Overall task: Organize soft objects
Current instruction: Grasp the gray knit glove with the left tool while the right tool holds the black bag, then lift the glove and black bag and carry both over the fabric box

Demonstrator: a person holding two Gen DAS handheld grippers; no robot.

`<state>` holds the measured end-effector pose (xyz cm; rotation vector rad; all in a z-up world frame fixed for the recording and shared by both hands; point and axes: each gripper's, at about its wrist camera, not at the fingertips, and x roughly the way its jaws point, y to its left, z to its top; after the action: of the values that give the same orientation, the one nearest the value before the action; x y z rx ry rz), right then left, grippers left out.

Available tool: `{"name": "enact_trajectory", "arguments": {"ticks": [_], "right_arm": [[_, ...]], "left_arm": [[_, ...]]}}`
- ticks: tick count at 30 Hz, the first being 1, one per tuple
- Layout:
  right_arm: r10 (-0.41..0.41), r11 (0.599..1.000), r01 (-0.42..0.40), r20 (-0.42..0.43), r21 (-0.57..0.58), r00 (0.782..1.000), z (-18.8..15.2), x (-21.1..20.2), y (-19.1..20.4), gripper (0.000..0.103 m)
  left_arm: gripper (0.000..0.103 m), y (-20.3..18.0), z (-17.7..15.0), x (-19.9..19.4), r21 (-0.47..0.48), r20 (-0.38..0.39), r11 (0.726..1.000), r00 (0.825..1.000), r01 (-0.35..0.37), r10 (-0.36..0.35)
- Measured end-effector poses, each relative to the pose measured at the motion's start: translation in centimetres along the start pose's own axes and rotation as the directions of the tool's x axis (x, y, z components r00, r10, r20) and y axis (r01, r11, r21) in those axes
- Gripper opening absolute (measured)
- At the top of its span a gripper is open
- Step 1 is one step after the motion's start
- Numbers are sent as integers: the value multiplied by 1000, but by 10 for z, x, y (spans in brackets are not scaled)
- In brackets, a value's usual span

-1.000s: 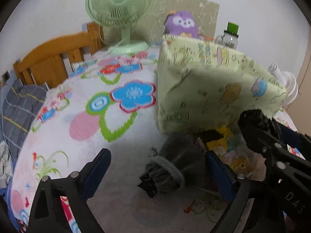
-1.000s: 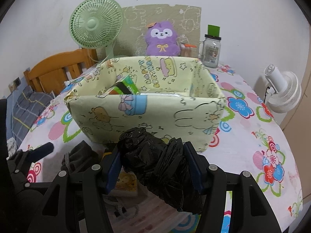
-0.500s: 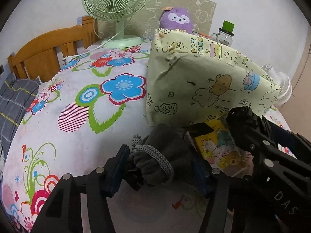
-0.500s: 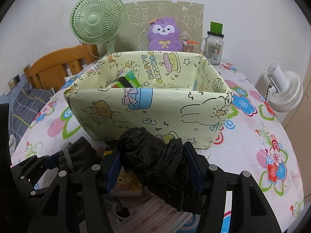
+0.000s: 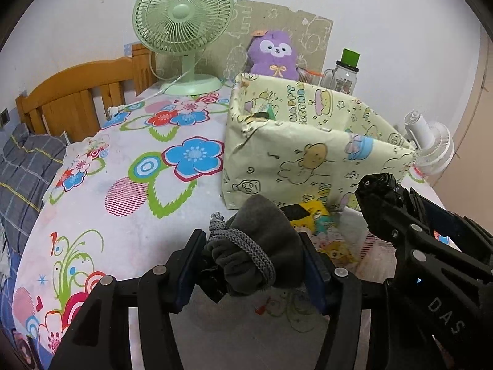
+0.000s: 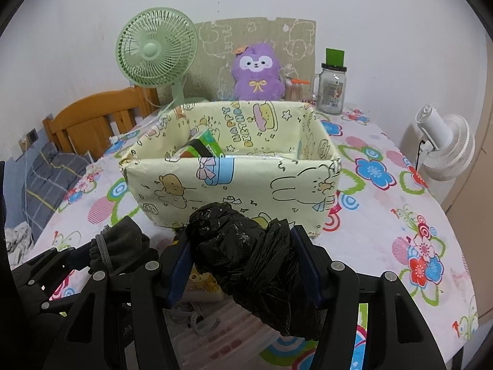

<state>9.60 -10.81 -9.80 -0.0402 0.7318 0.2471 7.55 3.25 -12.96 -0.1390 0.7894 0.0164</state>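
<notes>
The yellow box (image 6: 234, 182) hides most of its contents. At 6 o'clock of it, the left gripper (image 5: 252, 265) clamps the grey pouch (image 5: 262, 246), corded neck toward 9 o'clock; the right gripper (image 6: 243, 265) pinches the black bag (image 6: 246, 252), its long axis 11-to-5.

Right tool (image 6: 243, 265) clamps a crumpled black plastic bag (image 6: 246, 256) between its blue pads. Left tool (image 6: 77, 265) sits low-left, gripping a grey drawstring pouch (image 6: 123, 243). Yellow cartoon-print box (image 6: 234, 191) stands just beyond on the floral desk (image 6: 400, 215) (green carton (image 6: 206, 148) leaning inside). Behind the box: green fan (image 6: 154, 49), purple plush (image 6: 257, 72), glass jar (image 6: 331, 88). White fan (image 6: 446, 148) at right.
</notes>
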Motion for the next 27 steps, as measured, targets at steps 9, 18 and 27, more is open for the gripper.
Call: {"name": "enact_trajectory", "arguments": {"ticks": [9, 18, 27], "right_arm": [[1, 1000, -1, 24, 15, 1000, 2, -19, -7, 64], [-14, 999, 12, 73, 31, 997, 11, -46, -18, 64], [-9, 1000, 6, 103, 31, 995, 23, -65, -21, 64]], "left_arm": [[61, -11, 3, -16, 6, 25, 1000, 1000, 7, -7], [61, -26, 13, -38, 30, 71, 999, 997, 21, -23], [61, -32, 24, -56, 28, 101, 1000, 995, 9, -11]]}}
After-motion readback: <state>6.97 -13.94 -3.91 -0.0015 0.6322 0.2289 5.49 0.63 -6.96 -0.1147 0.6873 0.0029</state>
